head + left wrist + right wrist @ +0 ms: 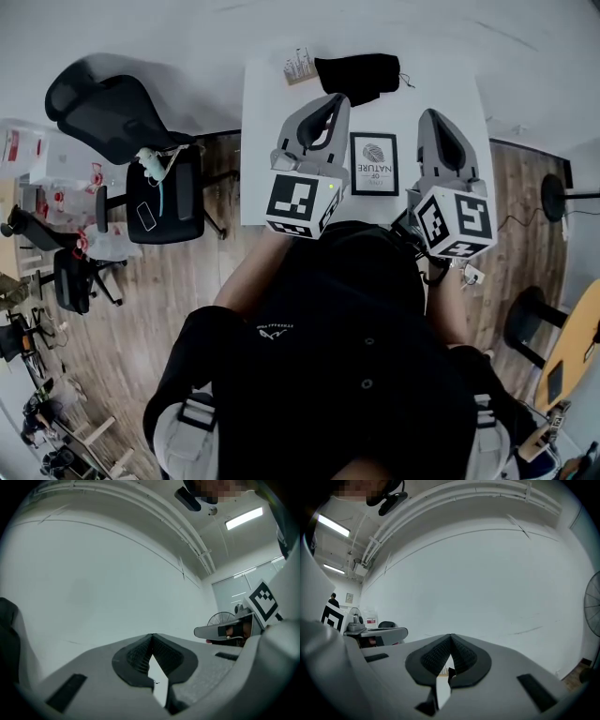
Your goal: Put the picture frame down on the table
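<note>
The black picture frame point(374, 163), its print reading "OF NATURE", lies flat on the white table point(258, 141), and neither gripper touches it. My left gripper point(328, 108) is just left of the frame; my right gripper point(441, 127) is just right of it. Both are shut with nothing in them. In the left gripper view the left gripper point(151, 637) has its pads meeting at the tip and faces a bare white wall. The right gripper point(451, 637) looks the same in the right gripper view. The frame appears in neither gripper view.
A black cloth point(357, 75) and a small printed card point(299, 66) lie at the table's far edge. A black office chair point(150, 178) carrying a phone and a small toy stands to the left. Black stools point(525, 319) stand on the wooden floor to the right.
</note>
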The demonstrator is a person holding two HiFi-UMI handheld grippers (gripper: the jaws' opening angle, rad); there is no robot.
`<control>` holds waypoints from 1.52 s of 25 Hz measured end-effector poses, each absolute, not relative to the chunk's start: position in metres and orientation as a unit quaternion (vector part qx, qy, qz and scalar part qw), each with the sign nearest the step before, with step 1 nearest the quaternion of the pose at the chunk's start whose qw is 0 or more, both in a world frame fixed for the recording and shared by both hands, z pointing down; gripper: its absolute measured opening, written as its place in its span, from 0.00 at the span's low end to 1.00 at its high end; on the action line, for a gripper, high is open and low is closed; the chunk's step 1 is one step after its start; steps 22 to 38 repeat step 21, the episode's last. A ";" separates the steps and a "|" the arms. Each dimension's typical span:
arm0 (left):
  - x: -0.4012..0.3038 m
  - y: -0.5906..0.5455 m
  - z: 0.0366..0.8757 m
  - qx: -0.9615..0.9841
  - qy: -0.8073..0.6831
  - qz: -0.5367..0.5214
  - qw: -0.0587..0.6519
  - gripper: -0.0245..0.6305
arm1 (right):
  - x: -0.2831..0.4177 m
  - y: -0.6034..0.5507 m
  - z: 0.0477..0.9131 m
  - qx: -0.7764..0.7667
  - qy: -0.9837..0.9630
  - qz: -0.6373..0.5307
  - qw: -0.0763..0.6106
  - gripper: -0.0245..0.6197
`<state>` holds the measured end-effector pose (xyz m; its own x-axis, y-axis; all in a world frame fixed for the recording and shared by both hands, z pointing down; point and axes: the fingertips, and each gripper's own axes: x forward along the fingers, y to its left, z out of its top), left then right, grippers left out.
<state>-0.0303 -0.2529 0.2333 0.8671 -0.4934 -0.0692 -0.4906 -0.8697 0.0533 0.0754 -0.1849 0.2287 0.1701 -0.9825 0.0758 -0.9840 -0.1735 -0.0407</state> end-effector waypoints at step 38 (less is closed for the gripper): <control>-0.037 -0.245 0.245 0.966 -0.255 -0.029 0.029 0.05 | 0.072 -0.171 0.237 0.763 -0.643 0.062 0.015 0.04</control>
